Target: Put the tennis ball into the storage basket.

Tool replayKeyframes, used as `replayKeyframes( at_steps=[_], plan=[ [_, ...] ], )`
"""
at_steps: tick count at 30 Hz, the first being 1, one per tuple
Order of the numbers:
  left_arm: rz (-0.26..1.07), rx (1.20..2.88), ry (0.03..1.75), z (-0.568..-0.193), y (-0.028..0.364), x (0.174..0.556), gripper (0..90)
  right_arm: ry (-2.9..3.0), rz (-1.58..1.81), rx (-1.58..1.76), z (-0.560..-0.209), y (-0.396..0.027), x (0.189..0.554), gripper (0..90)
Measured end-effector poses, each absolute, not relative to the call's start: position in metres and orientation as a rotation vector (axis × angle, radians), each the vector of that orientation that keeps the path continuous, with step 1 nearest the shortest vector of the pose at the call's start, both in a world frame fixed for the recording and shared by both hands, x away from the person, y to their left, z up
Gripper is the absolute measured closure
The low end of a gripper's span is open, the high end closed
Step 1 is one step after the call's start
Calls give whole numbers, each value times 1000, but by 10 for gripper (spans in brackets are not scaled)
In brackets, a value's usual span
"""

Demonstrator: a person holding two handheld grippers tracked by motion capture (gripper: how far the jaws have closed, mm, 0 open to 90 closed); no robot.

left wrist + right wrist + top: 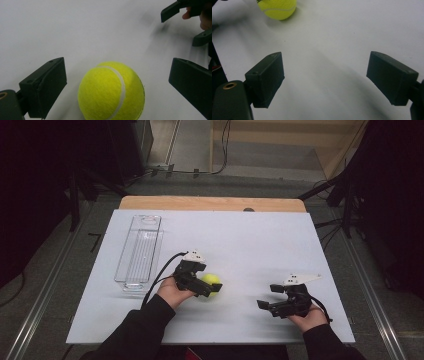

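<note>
**Left jaws straddle the tennis ball, not yet closed**

Forearms in dark sleeves come in nearest the high camera, one hand to each gripper. They work over the white table (260, 235), the largest thing here, bare but for two items. The clear plastic tray (140, 251) lies lengthwise at the far left, apparently empty, well apart from both hands — a likely destination, though that is a guess.

On the near middle of the table, the left gripper (202, 288) has its jaws spread wide, one on each side of the yellow tennis ball (111, 91). In the left gripper view there is clear white surface between each jaw and the ball, so nothing is gripped. That placement suggests a grasp being lined up.

At the near right, the right gripper (266, 305) hangs released too — wide apart jaws with bare table between them, the ball off beyond its left jaw. Nothing stands between ball and tray.
</note>
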State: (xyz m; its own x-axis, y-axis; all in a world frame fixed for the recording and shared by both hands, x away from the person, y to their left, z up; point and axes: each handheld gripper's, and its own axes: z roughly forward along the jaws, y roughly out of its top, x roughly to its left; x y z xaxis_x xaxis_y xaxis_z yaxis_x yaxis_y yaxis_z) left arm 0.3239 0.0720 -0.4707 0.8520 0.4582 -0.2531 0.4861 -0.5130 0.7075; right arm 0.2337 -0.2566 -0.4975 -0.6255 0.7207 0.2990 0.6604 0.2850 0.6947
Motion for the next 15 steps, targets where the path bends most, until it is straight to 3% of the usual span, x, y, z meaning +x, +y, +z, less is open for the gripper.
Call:
replayKeyframes(
  at_steps=[15],
  plan=[
    [-52,2236,682,-482,71,321,20,2465,1267,1319,-498,-256,234,126]
  ],
)
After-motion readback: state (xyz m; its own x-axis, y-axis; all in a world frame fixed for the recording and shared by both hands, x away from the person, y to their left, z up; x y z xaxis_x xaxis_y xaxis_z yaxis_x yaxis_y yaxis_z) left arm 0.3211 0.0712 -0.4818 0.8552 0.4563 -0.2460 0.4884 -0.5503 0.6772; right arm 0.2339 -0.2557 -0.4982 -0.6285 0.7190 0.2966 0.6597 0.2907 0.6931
